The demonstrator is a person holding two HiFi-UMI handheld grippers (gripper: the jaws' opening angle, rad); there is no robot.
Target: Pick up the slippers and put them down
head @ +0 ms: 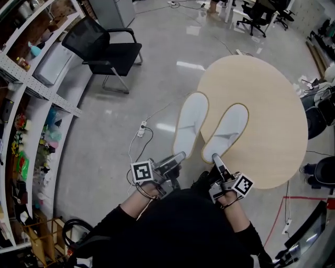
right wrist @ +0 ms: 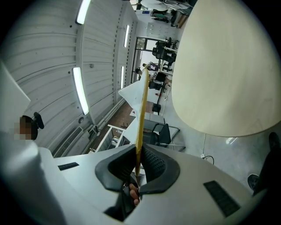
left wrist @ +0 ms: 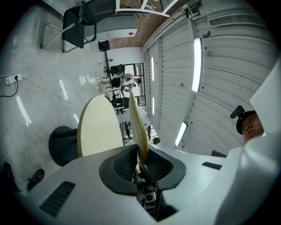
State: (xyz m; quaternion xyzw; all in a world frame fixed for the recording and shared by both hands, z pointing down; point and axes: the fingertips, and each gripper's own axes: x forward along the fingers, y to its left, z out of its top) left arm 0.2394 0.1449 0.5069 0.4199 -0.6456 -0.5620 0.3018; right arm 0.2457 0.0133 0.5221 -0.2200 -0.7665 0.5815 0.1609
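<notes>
- Nearest: person's black sleeves point(head: 178, 225) at the near edge of the head view, a gripper in each hand, both pointing away, roughly level.
- Left slipper point(head: 191, 123): white, tan sole rim, upper side up, held out by its near end. It is mostly over the floor, with its right side over the table's left rim.
- Right slipper point(head: 227, 131): same kind, just right of the left one and not touching it, over the near left part of the table top.
- Left gripper point(head: 180, 155): jaws nearly together, clamped on the left slipper's near edge. In the left gripper view the dark pads point(left wrist: 125, 165) press both sides of the thin tan sole, seen edge-on.
- Right gripper point(head: 215, 157): jaws nearly together, clamped on the right slipper's near edge. In the right gripper view the pads point(right wrist: 153, 165) pinch the sole, seen edge-on.
- Both gripper views show a gap between slipper and table top, so neither slipper rests on it.
- Round table point(head: 267, 104): light wood, right of centre; the top is bare apart from the slippers over it.
- White power strip point(head: 142, 128) with its cable on the grey floor, left of the slippers.
- Black chair point(head: 107, 49), far left.
- Shelving point(head: 31, 104) with small mixed items along the left edge.
- Black office chairs point(head: 259, 15), far right.
</notes>
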